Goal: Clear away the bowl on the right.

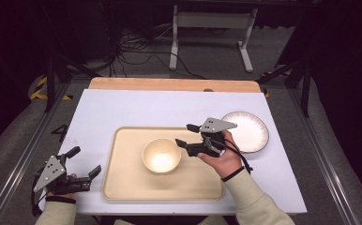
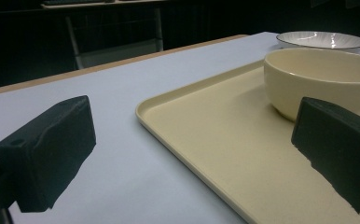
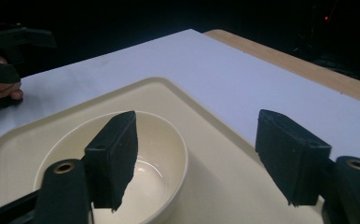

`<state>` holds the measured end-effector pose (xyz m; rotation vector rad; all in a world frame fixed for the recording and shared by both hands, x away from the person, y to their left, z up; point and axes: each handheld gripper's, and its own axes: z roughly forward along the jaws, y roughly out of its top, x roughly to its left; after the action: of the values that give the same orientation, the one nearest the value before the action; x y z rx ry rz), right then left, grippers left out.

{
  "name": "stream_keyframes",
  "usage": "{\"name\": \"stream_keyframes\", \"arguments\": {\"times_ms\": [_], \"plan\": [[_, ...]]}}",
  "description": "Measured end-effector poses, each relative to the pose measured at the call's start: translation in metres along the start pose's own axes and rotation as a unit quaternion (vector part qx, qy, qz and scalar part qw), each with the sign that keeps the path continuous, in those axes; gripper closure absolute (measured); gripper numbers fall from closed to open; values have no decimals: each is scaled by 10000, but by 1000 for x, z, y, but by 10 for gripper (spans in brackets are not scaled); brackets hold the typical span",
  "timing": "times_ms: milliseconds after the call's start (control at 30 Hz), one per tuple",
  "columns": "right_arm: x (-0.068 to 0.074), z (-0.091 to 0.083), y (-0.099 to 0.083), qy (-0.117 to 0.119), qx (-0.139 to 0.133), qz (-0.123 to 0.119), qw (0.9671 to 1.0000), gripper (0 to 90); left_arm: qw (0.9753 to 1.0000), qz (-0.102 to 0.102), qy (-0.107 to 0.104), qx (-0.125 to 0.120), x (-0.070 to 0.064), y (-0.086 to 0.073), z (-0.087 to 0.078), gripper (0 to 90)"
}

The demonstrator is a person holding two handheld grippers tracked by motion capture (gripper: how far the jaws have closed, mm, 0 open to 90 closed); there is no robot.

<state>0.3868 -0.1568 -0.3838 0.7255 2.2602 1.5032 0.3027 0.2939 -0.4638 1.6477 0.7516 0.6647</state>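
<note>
A cream bowl (image 1: 161,155) (image 2: 322,79) (image 3: 145,163) stands empty in the middle of a cream tray (image 1: 123,178) (image 2: 215,140) (image 3: 211,154). My right gripper (image 1: 186,134) (image 3: 197,156) hovers open just right of the bowl, jaws pointing left; one jaw hangs over the bowl's rim, the other over the tray. A white plate with a dark rim (image 1: 247,131) (image 2: 321,40) lies right of the tray. My left gripper (image 1: 84,161) (image 2: 192,154) rests open at the table's front left corner, beside the tray's left edge, holding nothing.
The table top (image 1: 137,108) is white with a wooden strip (image 1: 174,84) along its far edge. Beyond it are a white desk frame (image 1: 212,28) and cables on the floor. Metal rails run along both sides of the table.
</note>
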Motion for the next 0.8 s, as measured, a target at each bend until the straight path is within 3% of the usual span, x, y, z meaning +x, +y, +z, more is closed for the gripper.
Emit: {"name": "stream_keyframes", "arguments": {"times_ms": [267, 433, 800], "plan": [[2, -7, -7, 86, -289, -275, 9992, 236, 10000, 11, -1, 9, 0, 0, 0, 2], [1, -14, -10, -46, -531, -517, 9972, 197, 10000, 11, 0, 12, 0, 0, 0, 2], [-2, -31, -19, -20, -995, -512, 9937, 177, 10000, 3, -8, 13, 0, 0, 0, 2]]}}
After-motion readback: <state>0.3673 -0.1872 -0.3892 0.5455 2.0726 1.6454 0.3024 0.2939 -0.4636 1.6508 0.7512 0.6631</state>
